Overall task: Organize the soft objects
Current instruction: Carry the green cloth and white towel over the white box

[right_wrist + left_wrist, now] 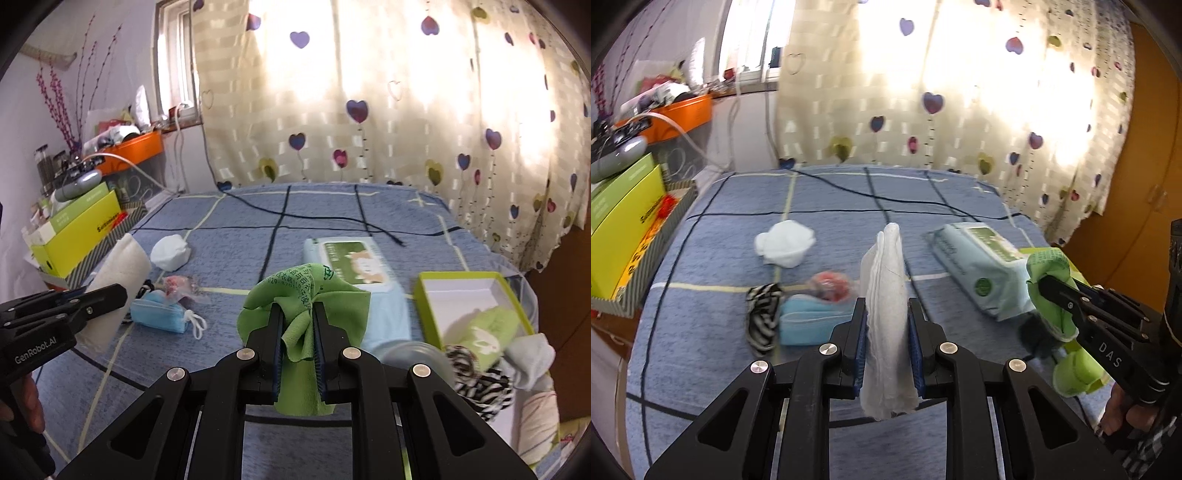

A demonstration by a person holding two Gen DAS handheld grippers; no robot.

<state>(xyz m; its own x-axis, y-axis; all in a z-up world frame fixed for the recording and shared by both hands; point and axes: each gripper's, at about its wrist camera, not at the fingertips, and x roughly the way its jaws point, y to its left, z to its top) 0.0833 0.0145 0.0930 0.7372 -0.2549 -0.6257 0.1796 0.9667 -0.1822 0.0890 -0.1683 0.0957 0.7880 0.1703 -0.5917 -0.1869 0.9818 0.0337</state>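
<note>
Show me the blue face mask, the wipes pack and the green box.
blue face mask [159, 314], right wrist view, middle of its pleats
wipes pack [982, 266], left wrist view, top face
green box [428, 302], right wrist view, left wall

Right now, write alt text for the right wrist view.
The right tool pinches a crumpled green cloth above a blue checked bedspread. Behind it lies a wet-wipes pack; an open green box holding soft items sits right, and the left tool grips a white cloth.
</note>
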